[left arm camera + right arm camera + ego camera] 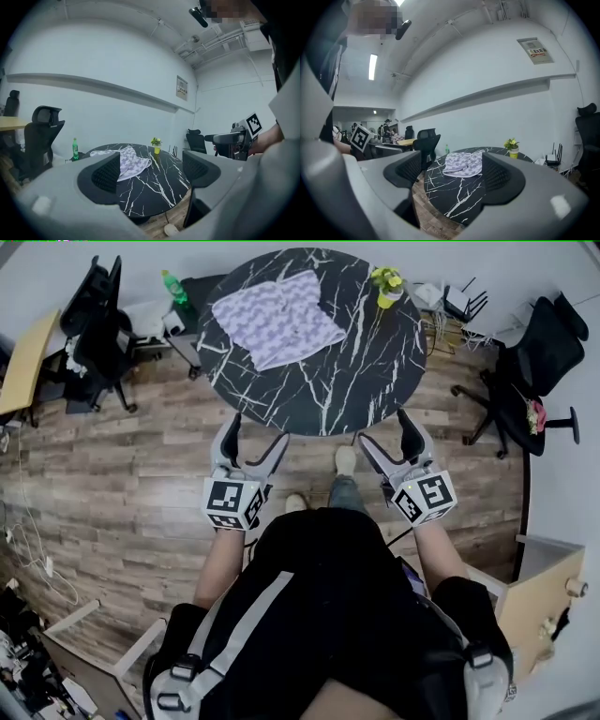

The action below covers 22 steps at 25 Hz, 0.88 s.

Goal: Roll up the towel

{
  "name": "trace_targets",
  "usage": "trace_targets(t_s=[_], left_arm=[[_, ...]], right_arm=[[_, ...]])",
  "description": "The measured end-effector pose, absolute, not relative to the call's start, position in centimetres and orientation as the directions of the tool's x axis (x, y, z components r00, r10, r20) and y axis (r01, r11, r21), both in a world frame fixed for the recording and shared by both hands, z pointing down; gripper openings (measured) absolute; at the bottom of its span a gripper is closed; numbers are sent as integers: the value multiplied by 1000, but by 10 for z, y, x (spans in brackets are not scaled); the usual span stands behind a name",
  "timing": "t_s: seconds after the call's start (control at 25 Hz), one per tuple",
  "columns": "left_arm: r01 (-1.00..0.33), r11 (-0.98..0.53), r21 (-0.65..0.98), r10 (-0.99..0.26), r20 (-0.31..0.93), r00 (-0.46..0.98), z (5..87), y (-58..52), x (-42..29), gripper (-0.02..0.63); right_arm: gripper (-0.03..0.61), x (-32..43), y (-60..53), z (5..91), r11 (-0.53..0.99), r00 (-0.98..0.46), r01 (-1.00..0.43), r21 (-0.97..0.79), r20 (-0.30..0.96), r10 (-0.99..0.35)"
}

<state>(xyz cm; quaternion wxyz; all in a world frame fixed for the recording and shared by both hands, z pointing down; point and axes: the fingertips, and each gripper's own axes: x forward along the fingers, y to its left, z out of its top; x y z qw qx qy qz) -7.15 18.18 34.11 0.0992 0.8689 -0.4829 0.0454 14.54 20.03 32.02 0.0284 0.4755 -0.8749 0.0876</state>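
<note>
We hold the left hand-held gripper [258, 430] and the right hand-held gripper [384, 427] side by side over the wooden floor [112, 474], just short of the near edge of the round black marble bench [356, 371]. Both have their jaws spread apart with nothing between them; each gripper view shows only the bench top beyond its jaws. The towel [278, 317], pale with a purple pattern, lies spread out and a little rumpled on the far left part of the bench, its far corners close to the far edge. Between it and our grippers there is only bare marble. A small yellow pot with a green plant [386, 287] stands upright near the far right edge, well apart from the towel. Off the bench, past its far left edge, a green bottle [173, 287] stands on something low that we cannot make out. A black office chair [98, 324] sits farther left beside a wooden desk [23, 362], and another black office chair [539, 362] stands to the right of the bench. One of our shoes [345, 460] shows on the floor at the near edge, between the two grippers. A light wooden cabinet [539, 596] stands at our right, and loose cables [37, 559] lie on the floor at our left.
</note>
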Motion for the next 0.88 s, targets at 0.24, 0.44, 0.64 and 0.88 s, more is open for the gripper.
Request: trace_targets(t_s=[0.24,0.44,0.64,0.88], left_arm=[[-896,-434,97,-875,193,445,343,151,-77,417],[-924,-376,76,-903,193,383,336,110,-64,417],[-937,-345,59,-913,209,349,337,72,-39,416],[-953,-297,55,-921,248,302,351,30,-16,416]], right_arm=[[397,137,144,329,632,-640,-768,-102,135,-756],[384,145,92,325,696,-701,-713,-85,128,-702],[356,166,47,326,734,-733,-677,-44,130,-668],[346,191,3,339,759,-760,-647,-70,140,-635]])
